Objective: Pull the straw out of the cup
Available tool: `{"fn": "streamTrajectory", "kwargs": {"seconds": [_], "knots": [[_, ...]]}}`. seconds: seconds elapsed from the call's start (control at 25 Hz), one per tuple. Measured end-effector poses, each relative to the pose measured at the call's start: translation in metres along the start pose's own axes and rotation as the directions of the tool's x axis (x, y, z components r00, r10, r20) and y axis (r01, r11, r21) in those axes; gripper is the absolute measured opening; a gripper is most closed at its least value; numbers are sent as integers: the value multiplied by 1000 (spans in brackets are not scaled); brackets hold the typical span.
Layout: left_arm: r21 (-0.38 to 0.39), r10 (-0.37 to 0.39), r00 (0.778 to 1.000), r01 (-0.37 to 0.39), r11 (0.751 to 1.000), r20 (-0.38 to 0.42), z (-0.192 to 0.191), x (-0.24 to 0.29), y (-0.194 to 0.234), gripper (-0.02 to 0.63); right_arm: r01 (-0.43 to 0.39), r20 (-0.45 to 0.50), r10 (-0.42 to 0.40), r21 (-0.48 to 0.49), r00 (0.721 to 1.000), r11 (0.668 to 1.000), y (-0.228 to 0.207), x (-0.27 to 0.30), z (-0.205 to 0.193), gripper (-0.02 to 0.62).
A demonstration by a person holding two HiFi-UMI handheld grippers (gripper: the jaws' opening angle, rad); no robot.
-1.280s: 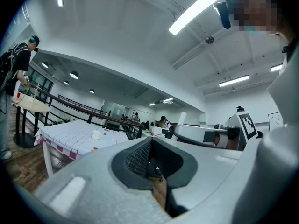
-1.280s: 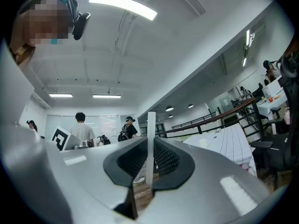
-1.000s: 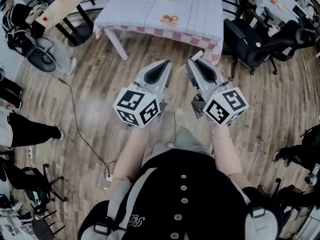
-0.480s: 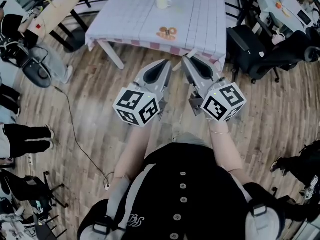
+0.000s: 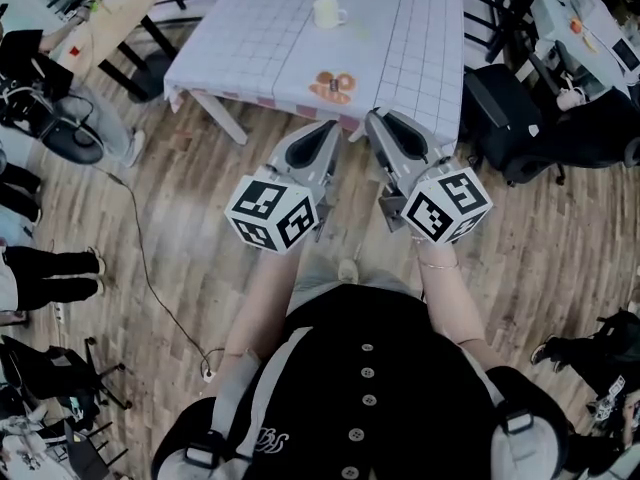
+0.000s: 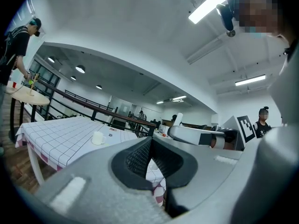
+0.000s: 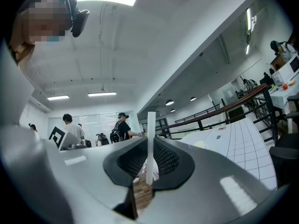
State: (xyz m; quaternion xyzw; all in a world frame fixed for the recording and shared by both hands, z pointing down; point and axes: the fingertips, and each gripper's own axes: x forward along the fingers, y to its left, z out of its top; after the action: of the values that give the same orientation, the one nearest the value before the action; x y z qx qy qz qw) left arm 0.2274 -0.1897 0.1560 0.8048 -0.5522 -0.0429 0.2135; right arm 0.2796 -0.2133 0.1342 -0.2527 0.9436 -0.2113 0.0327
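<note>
A white cup (image 5: 327, 12) with a handle stands on the checked table (image 5: 260, 38), far from both grippers; it shows small in the left gripper view (image 6: 97, 138). My right gripper (image 5: 372, 118) is shut on a white straw (image 7: 151, 125), which stands upright between its pads. The straw's top also shows in the left gripper view (image 6: 178, 120). My left gripper (image 5: 333, 128) is shut with nothing in it (image 6: 150, 141). Both grippers are held side by side, with their tips at the table's near edge.
An orange-brown item (image 5: 331, 85) lies on the table near its front edge. Black office chairs (image 5: 500, 98) stand to the right. To the left are a round wooden table (image 5: 120, 8) and people, and a cable (image 5: 150, 258) trails over the wooden floor.
The person has walked forward: the table has come nearer and lower in the head view. Both grippers' tips, earlier over the floor, now reach its near edge. The straw stays gripped.
</note>
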Motion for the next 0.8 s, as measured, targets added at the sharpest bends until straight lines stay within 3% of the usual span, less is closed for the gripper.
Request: {"fn": "streamTrajectory", "kwargs": {"seconds": [0.12, 0.24, 0.32, 0.4, 0.52, 0.6, 0.8], "knots": [[8, 12, 1000, -12, 1000, 0, -22, -8, 9, -2, -11, 2, 11, 9, 1000, 1000, 2, -3, -26, 32], [5, 14, 1000, -14, 1000, -2, -59, -84, 52, -2, -11, 1, 11, 13, 1000, 1000, 66, 12, -96, 32], [31, -82, 997, 82, 996, 7, -87, -155, 92, -2, 64, 53, -62, -25, 997, 998, 132, 25, -158, 32], [75, -215, 976, 213, 974, 25, -113, -222, 132, -2, 166, 138, -154, -81, 978, 983, 196, 38, -217, 32], [85, -261, 965, 257, 963, 38, -154, -314, 190, -2, 199, 167, -181, -102, 969, 975, 276, 63, -300, 32], [93, -254, 967, 250, 964, 35, -166, -330, 218, -2, 192, 177, -173, -95, 969, 977, 287, 82, -326, 32], [120, -274, 962, 271, 955, 6, -166, -276, 245, -2, 216, 221, -196, -70, 955, 974, 238, 110, -325, 32]]}}
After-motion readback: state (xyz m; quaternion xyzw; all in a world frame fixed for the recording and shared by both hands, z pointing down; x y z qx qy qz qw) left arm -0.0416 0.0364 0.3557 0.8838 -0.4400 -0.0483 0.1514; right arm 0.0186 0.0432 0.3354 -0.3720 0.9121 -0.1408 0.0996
